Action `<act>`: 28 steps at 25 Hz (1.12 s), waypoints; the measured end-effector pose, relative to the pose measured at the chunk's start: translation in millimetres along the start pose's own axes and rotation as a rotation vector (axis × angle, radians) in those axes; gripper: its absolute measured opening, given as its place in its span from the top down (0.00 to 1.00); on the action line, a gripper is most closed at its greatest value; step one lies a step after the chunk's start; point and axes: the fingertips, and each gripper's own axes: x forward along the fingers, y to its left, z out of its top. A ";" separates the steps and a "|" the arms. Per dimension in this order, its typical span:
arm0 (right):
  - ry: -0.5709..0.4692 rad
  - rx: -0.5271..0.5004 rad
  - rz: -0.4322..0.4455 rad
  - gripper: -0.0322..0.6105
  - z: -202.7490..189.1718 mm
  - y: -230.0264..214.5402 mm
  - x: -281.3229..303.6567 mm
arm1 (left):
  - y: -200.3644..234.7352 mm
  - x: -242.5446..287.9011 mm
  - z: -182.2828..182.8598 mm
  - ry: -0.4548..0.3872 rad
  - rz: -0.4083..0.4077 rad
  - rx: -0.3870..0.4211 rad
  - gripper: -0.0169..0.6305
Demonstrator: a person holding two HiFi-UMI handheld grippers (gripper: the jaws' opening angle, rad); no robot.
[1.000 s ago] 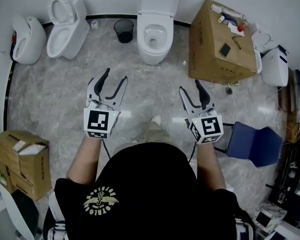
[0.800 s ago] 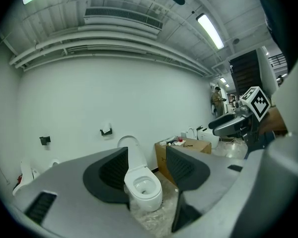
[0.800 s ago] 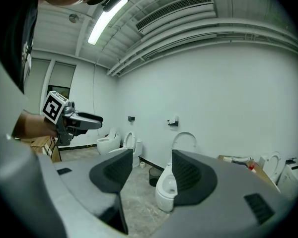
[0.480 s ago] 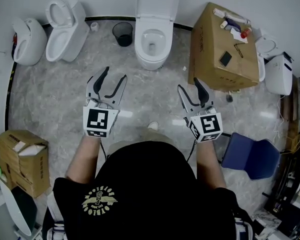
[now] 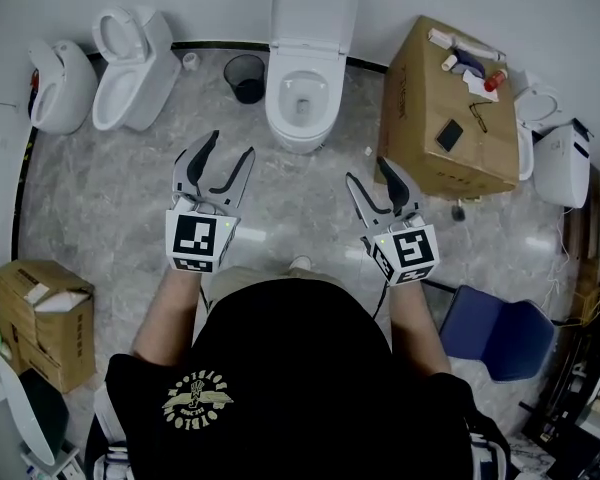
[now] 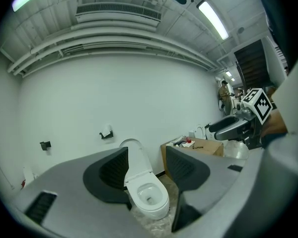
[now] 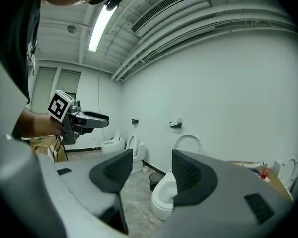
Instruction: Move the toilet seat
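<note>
Evenly wide, empty jaws, both sides.

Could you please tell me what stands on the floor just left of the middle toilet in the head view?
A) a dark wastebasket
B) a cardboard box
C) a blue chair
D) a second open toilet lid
A: a dark wastebasket stands on the floor just left of the middle toilet, while the cardboard box is on its other side.

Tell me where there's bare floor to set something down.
Bare floor lies in front of the middle toilet, toward the left gripper and right gripper, and leftward between the side toilets and the small carton. Crowded: the big box top and the chair corner.
</note>
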 end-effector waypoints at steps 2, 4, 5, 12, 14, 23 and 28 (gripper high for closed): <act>0.004 0.001 0.003 0.58 -2.4 -6.7 2.0 | -2.0 5.9 -1.5 0.005 0.001 -0.005 0.63; 0.005 0.005 0.004 0.58 -3.6 -12.1 3.5 | -2.8 10.3 -4.6 0.016 0.003 -0.006 0.63; 0.005 0.006 0.004 0.58 -4.1 -14.8 3.6 | -3.4 12.7 -5.7 0.021 0.002 -0.005 0.63; 0.028 0.013 -0.004 0.58 -14.0 -29.4 9.7 | -3.3 23.2 -15.4 0.041 -0.001 -0.012 0.63; 0.034 0.015 -0.008 0.58 -17.0 -32.5 14.9 | 1.0 27.7 -21.0 0.048 0.001 -0.016 0.63; 0.086 0.033 -0.039 0.58 -40.4 -52.2 52.5 | 24.2 70.4 -41.4 0.066 -0.027 -0.017 0.63; 0.124 0.059 -0.051 0.58 -51.0 -71.6 90.1 | 40.7 115.8 -57.2 0.097 -0.060 -0.013 0.64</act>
